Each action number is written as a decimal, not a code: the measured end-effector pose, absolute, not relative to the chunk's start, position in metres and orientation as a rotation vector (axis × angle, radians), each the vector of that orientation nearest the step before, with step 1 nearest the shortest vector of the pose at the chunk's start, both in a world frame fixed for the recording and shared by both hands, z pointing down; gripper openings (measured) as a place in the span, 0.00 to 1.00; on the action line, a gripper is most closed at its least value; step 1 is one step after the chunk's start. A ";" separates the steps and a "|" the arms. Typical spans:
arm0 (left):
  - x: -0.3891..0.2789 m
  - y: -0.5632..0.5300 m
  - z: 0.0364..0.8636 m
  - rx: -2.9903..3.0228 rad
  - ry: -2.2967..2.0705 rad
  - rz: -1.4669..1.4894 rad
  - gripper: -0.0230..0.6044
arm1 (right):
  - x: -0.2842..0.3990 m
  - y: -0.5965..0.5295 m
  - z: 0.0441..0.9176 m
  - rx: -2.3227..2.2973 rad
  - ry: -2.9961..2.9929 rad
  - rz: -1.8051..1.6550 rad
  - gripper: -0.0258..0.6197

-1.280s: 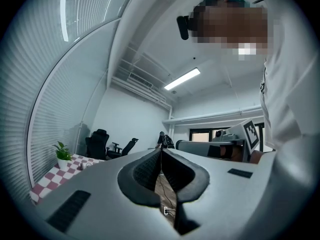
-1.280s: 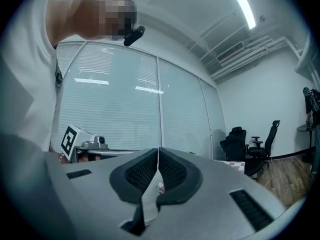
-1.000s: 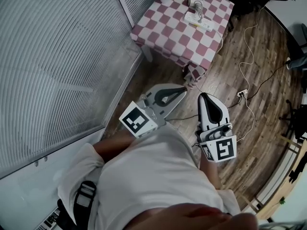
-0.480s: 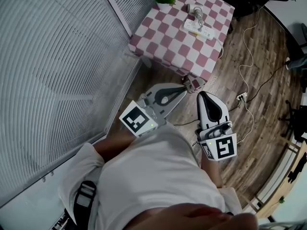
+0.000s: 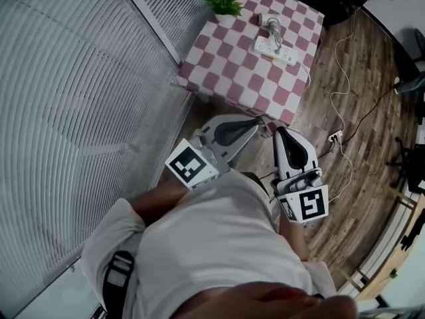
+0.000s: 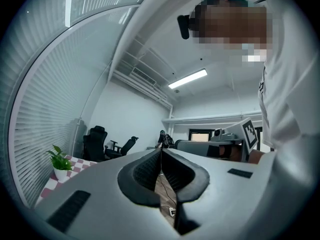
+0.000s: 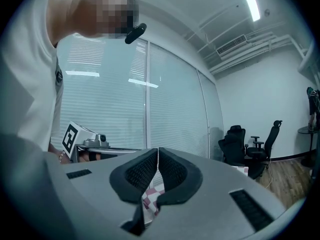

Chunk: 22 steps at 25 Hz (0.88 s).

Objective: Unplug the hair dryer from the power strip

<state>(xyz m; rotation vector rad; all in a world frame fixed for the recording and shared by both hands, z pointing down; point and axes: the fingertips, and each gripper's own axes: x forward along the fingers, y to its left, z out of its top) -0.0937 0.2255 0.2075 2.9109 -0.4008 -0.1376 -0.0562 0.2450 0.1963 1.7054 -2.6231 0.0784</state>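
While both are pressed together and empty, left tongs [image 5: 254,124] and right tongs [image 5: 279,133] hover off the checkered bench [image 5: 226,72]; hair dryer [image 5: 268,20] lies beside power strip [image 5: 275,49] on it.

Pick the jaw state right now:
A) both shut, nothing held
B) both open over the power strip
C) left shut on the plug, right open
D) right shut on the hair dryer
A: the pads of the left gripper and the right gripper meet with nothing between them. The hair dryer and power strip lie untouched on the checkered table.
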 end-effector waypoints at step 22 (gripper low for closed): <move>-0.085 0.198 0.218 2.904 -0.370 -0.101 0.09 | -0.037 0.217 0.207 1.763 -2.579 0.107 0.09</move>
